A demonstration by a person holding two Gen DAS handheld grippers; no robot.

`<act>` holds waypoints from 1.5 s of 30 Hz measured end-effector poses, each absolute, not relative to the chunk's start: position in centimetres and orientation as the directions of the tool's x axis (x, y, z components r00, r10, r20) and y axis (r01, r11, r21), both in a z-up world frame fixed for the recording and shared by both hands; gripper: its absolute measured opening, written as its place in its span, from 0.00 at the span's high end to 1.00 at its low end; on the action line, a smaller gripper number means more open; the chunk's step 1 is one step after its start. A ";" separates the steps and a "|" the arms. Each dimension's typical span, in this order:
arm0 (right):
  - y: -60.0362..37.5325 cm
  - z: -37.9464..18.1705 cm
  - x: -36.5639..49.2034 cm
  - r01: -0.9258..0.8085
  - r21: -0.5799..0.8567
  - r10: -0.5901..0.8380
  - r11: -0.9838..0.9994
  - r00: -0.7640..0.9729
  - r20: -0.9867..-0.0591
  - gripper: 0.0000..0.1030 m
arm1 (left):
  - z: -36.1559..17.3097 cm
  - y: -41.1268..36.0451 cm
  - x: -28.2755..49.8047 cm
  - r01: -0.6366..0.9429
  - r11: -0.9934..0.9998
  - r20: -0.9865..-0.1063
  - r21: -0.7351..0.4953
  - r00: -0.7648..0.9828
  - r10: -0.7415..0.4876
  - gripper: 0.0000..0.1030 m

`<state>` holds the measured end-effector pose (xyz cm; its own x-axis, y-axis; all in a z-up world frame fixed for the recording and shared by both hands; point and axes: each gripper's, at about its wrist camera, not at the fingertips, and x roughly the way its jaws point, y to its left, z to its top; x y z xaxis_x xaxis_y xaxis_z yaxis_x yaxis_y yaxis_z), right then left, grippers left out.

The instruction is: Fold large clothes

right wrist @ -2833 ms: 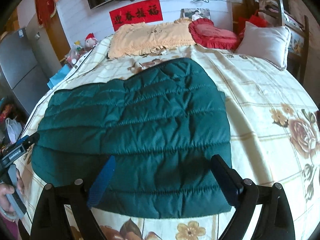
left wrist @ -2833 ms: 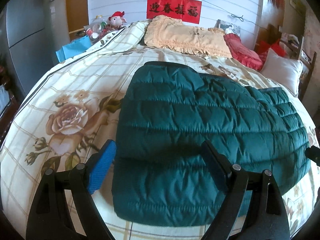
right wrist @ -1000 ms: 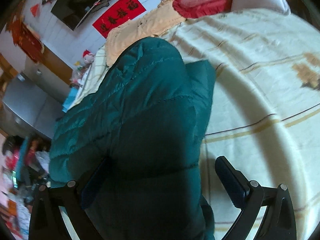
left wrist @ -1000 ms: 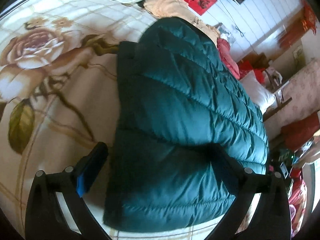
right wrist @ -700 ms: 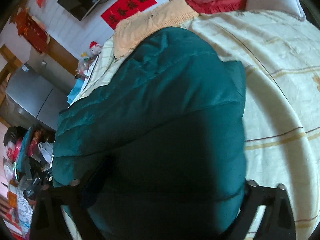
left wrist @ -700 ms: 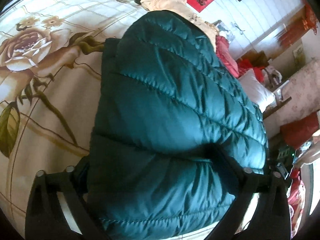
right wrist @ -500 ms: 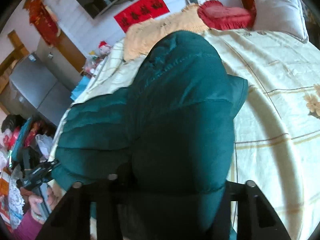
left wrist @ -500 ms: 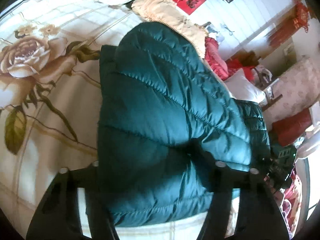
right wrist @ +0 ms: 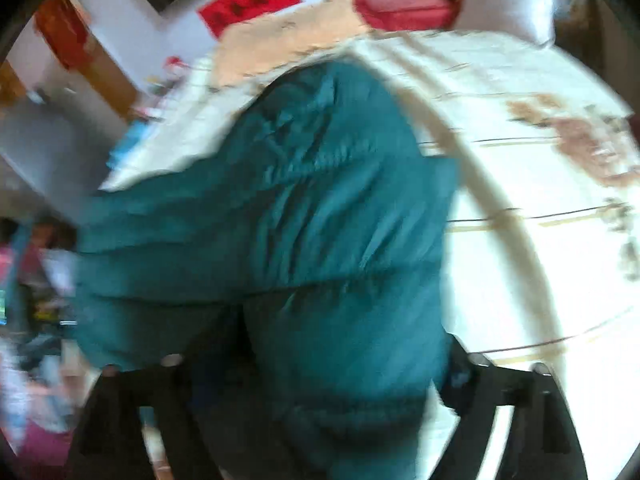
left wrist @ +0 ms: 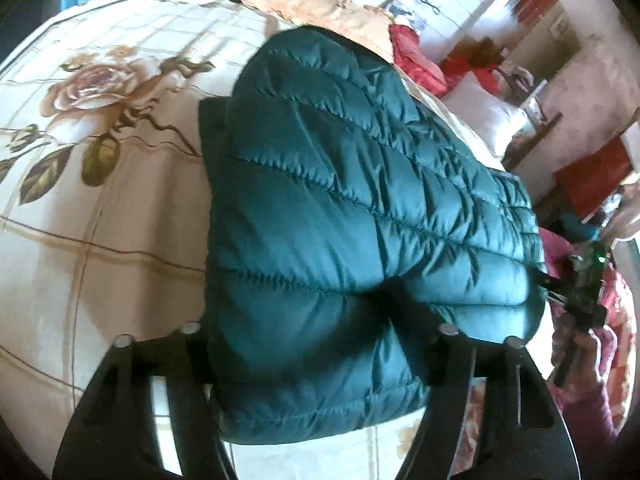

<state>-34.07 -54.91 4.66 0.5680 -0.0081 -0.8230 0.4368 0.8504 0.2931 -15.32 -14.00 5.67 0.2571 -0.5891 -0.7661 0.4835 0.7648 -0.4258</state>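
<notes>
A dark green quilted puffer jacket (left wrist: 352,208) lies folded on a bed with a rose-print cover (left wrist: 80,160). My left gripper (left wrist: 316,344) is shut on the jacket's near left edge, the padding bulging between the jaws. My right gripper (right wrist: 328,356) is shut on the jacket's (right wrist: 320,220) near right edge and lifts it off the bed; this view is blurred by motion. The fingertips of both grippers are buried in the fabric. The other gripper shows at the far right of the left wrist view (left wrist: 584,280).
A peach fringed cloth (left wrist: 320,0), a red cushion (left wrist: 416,60) and a white pillow (left wrist: 484,120) lie at the head of the bed. A red banner (right wrist: 248,4) hangs on the wall. Clutter stands beyond the bed's left side (right wrist: 24,280).
Both grippers have closed on the jacket's near edge and raised it. The jacket has bunched up and tilted away from the bed; the right view is now blurred by motion.
</notes>
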 end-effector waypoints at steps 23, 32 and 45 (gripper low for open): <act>-38.6 11.9 -35.5 0.308 0.077 -0.184 0.948 0.730 -0.658 0.11 | 11.3 -18.6 -23.6 0.478 0.876 -0.702 -0.070 0.600 -0.384 0.29; -37.0 11.1 -36.2 0.327 0.115 -0.173 0.938 0.730 -0.661 0.10 | 11.2 -19.0 -25.2 0.459 0.886 -0.675 -0.064 0.634 -0.377 0.29; -36.2 11.0 -35.7 0.330 0.115 -0.178 0.937 0.734 -0.655 0.10 | 11.2 -19.2 -25.8 0.450 0.893 -0.663 -0.029 0.660 -0.354 0.29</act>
